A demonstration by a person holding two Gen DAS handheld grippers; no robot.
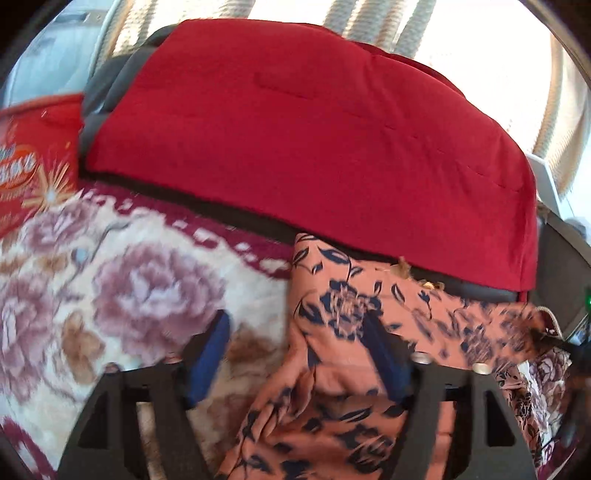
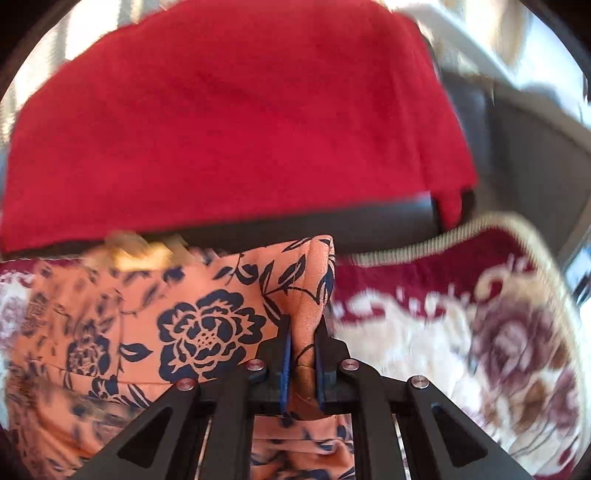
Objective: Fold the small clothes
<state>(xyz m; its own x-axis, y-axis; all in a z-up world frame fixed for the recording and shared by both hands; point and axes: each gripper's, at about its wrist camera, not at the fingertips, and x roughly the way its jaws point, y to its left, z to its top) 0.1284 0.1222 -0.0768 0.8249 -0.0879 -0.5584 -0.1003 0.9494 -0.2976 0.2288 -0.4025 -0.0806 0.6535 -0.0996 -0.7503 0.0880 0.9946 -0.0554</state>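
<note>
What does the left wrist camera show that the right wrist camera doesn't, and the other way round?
Only the left wrist view shows the open left claw, with the orange garment's edge between its fingers, and a red printed bag at the far left. Only the right wrist view shows the right claw shut on a fold of that garment, plus the blanket's corded edge. Both show the garment, the floral blanket and the red cushion.

Daylight came from behind, through striped curtains [image 1: 373, 18] blown out to near white at the top. Red cover [image 1: 306, 133] was saturated, evenly lit, with a dark shadow band under its lower edge. Motion blur smeared the floral blanket [image 2: 480, 350], worst toward the rims. Heavy fisheye bending, black vignette in all corners. Orange cloth [image 2: 207, 332] was sharpest at centre.
</note>
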